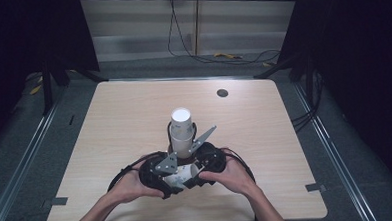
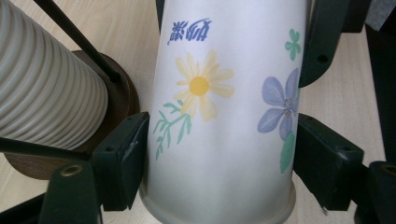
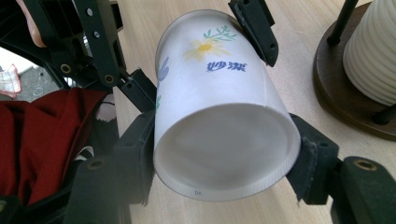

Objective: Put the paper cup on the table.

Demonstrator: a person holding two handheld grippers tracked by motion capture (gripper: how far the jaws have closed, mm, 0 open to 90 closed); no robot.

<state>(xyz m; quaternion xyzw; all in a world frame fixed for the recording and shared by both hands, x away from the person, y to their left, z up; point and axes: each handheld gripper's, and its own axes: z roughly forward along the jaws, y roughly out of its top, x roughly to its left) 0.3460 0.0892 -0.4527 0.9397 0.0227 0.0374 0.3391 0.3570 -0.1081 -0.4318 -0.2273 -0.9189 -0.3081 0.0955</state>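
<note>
You have both grippers meeting near the middle of the surface's near edge, and between them lies a white paper cup printed with a yellow daisy, blue flowers and blue characters (image 2: pixel 219 116), tipped on its side above the light wood-grain surface (image 1: pixel 124 118). Your left gripper (image 2: pixel 219 154) has its fingers (image 2: pixel 123 158) pressed against the cup's wall on either side, near the rolled rim; your right gripper (image 3: pixel 224 154) has its fingers (image 3: pixel 135 158) closed around the recessed bottom end. Holding it from both ends like this looks like a hand-over or a re-grip, so that neither side lets the thin wall slip or crush. Just beyond your hands stands a tall ribbed white cylinder, probably a stack of cups, on a round dark wooden base with thin black rods (image 1: pixel 182 131). A small dark round disc (image 1: pixel 222 93) sits toward the far right corner. Around the surface there is grey floor, dark curtains at both sides, and cables trailing along the pale back wall.
</note>
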